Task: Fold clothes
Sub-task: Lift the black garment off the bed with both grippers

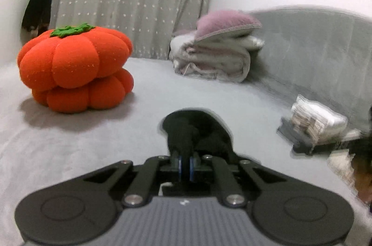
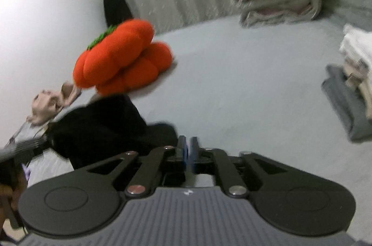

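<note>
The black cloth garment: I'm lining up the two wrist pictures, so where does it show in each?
Left wrist view: the black cloth garment is at bottom centre, bunched right ahead of the left gripper, which is shut on it.
Right wrist view: it lies lower left, beside the right gripper.
Shared landmark: the orange pumpkin-shaped plush cushion on the grey bed sheet.

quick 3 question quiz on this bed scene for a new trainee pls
1. True or false: the orange pumpkin cushion sits on the bed.
2. What does the left gripper pinch? A) black garment B) a sock C) nothing
3. Fill in: the pink pillow lies on top of a folded ____.
Key: 1 true; 2 A; 3 blanket
</note>
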`<state>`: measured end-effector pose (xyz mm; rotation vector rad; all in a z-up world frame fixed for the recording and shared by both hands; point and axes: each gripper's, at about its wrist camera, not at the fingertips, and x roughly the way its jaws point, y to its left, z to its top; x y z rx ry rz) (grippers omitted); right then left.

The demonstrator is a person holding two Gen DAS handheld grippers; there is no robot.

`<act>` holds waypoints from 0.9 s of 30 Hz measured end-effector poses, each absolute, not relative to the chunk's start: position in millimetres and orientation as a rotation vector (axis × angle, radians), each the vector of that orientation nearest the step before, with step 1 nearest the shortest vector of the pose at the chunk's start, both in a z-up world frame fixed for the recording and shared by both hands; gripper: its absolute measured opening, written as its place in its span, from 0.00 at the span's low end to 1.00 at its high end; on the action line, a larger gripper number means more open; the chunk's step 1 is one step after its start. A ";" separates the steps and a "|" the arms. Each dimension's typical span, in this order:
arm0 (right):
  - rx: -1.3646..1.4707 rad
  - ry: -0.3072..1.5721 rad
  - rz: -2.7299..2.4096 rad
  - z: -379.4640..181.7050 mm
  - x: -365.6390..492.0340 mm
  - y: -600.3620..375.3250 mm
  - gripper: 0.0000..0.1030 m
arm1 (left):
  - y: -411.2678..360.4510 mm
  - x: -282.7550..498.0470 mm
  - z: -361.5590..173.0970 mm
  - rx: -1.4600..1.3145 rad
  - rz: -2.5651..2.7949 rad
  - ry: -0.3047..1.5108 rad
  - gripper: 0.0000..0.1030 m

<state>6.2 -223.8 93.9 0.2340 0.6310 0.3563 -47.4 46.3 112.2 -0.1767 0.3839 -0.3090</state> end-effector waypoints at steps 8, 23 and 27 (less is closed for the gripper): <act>0.077 0.697 0.406 71.4 10.5 -184.9 0.62 | 56.5 -43.7 109.0 -0.223 -0.274 0.432 0.06; 0.092 0.700 0.492 66.5 12.6 -155.0 0.20 | 83.9 -49.0 110.2 -0.370 -0.293 0.423 0.06; 0.054 0.626 0.542 74.0 0.4 -148.0 0.78 | 82.7 -47.8 108.0 -0.369 -0.282 0.437 0.06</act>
